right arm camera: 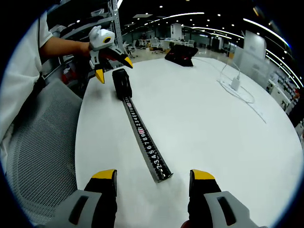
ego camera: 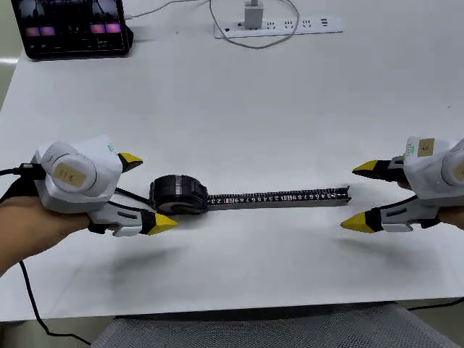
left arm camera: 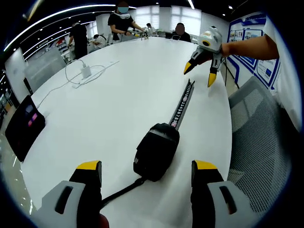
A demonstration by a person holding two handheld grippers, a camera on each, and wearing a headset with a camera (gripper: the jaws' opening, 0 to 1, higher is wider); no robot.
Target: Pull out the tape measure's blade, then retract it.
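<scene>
A black tape measure point(ego camera: 178, 194) lies on the white table point(ego camera: 261, 101), its blade point(ego camera: 279, 197) drawn out to the right and flat on the surface. My left gripper point(ego camera: 148, 192) is open just left of the case point(left arm camera: 156, 149), jaws to either side and not touching it. My right gripper point(ego camera: 365, 196) is open a little right of the blade's end hook point(ego camera: 346, 193), apart from it. In the right gripper view the blade point(right arm camera: 144, 138) runs away to the case point(right arm camera: 123, 82), and its end point(right arm camera: 163, 175) lies just ahead of the jaws.
A dark device with lit pink screens point(ego camera: 72, 27) stands at the far left. A white power strip point(ego camera: 279, 26) with a plugged charger and looped cable lies at the far edge. A mesh chair point(ego camera: 246, 330) sits below the near table edge. People sit at the table's distant end.
</scene>
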